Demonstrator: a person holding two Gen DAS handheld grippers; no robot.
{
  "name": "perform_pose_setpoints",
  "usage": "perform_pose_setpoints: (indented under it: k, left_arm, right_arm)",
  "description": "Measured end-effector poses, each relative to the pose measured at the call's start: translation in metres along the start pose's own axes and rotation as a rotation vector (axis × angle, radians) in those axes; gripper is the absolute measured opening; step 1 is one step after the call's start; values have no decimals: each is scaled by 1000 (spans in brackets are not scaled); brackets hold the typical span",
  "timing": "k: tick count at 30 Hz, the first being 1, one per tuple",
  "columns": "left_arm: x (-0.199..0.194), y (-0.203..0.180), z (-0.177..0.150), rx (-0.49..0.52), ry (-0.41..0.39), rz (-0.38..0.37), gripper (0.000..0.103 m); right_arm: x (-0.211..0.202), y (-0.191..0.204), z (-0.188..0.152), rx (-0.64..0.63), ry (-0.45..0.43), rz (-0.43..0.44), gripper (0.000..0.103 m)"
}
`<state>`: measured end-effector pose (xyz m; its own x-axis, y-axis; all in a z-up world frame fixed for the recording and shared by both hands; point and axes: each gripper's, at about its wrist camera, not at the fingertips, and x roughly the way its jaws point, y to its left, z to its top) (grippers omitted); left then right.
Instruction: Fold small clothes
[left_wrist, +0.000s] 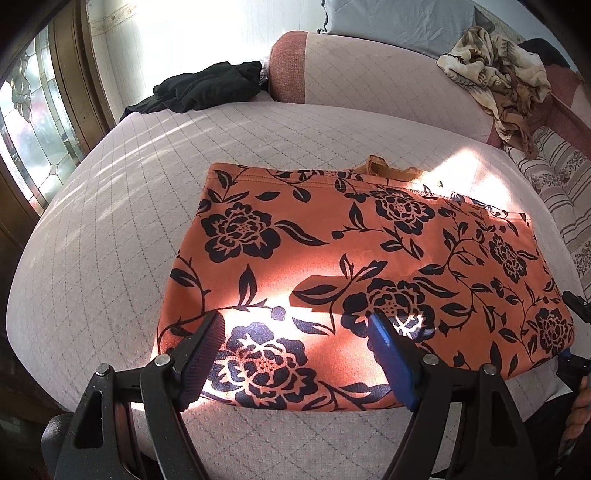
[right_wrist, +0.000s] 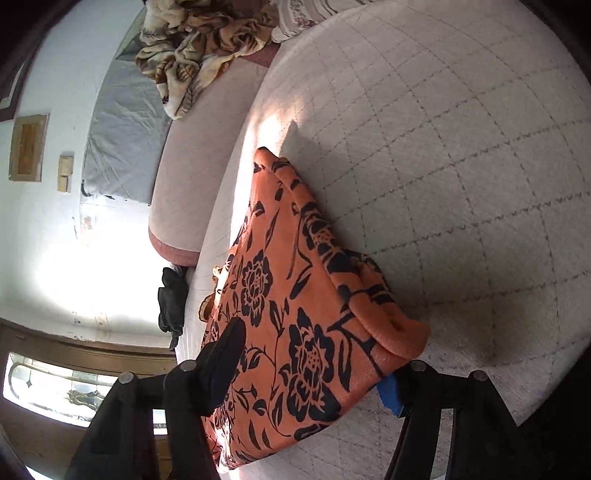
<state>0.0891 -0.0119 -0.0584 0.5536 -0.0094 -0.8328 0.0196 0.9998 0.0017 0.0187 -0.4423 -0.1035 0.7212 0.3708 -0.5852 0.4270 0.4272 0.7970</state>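
Note:
An orange garment with dark flowers (left_wrist: 369, 258) lies folded flat on a quilted pale cushion (left_wrist: 110, 240). My left gripper (left_wrist: 297, 325) hovers open over the garment's near edge, with nothing between its fingers. In the right wrist view the garment (right_wrist: 295, 314) shows its thick folded corner. My right gripper (right_wrist: 314, 362) is rolled on its side and straddles that corner. Its black finger (right_wrist: 225, 354) is over the top of the cloth, and its blue pad (right_wrist: 391, 395) is tucked under the edge. A wide gap remains between them, and I see no squeeze on the cloth.
A black garment (left_wrist: 207, 88) lies at the cushion's far left. A crumpled beige patterned cloth (left_wrist: 498, 74) sits on the backrest at the far right, beside a striped cushion (left_wrist: 554, 192). A glass-panelled door (left_wrist: 33, 136) stands to the left. A hand (left_wrist: 580, 410) shows at the right edge.

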Motion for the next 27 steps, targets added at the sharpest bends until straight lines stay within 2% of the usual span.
perform_pose_setpoints:
  k: [4, 7, 16, 20, 22, 27]
  left_arm:
    - [7, -5, 3, 8, 7, 4, 80]
    - [11, -8, 5, 9, 11, 2, 80]
    - [25, -20, 8, 14, 11, -22, 80]
    - [53, -33, 1, 68, 62, -1, 80]
    - [49, -35, -1, 74, 33, 4, 80]
    - [35, -37, 4, 68, -15, -39, 80]
  right_arm:
    - [0, 8, 1, -61, -13, -30, 68]
    - [4, -3, 1, -19, -3, -37, 68]
    - [6, -2, 1, -30, -7, -55, 69]
    - [7, -1, 1, -26, -3, -64, 69]
    - [5, 2, 1, -34, -1, -72, 69]
    - [1, 12, 1, -65, -16, -101, 69]
